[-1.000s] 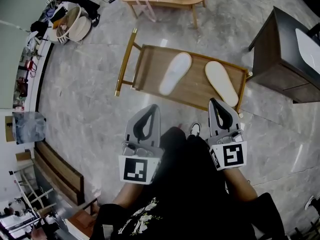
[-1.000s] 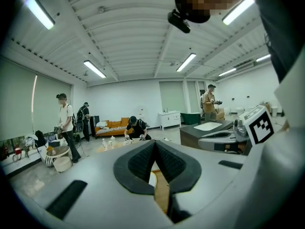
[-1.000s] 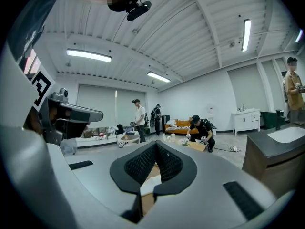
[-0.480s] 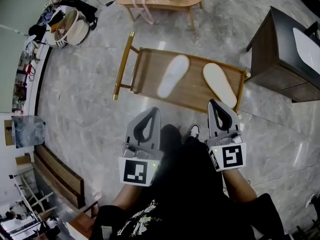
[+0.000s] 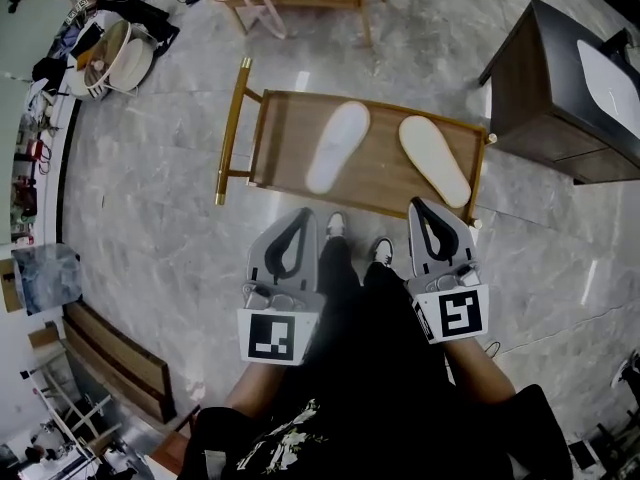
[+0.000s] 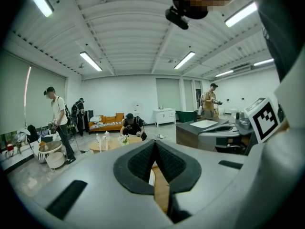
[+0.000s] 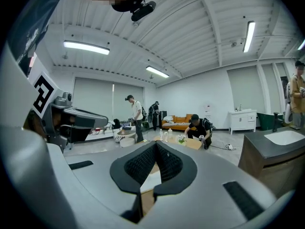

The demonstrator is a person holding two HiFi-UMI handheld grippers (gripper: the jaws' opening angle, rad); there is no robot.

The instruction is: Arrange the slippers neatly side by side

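Right now both slippers are lying on the low wooden counter [image 5: 275, 138], well apart and not parallel. The left slipper [image 5: 337, 146] is angling so that its far end is leaning to the right in the head view. The right slipper [image 5: 434, 160] is angling the opposite way, with its far end leaning left. So the far ends are sitting closer together and the near ends are splaying out. The right one is looking flat and plain, possibly sole up, but I cannot tell for sure.

The left hand-held gripper [image 5: 303, 218] is hanging just short of the counter's near edge, jaws fully together, nothing gripped. The right hand-held gripper [image 5: 419, 206] is doing the same on its side, pads meeting, empty. In each gripper view a strip of wood and white slipper is showing below the closed pads.

Key relation: each slipper is lying ahead of and slightly outward from the gripper on its own side. The left slipper's near end is sitting just beyond the left tips, and the right slipper's near end is sitting just right of the right tips. The right side is looking marginally closer. Judging from this, the task is not yet under way. The coming move is likely needing the jaws opening first, then one slipper being turned so both long axes are running the same way.
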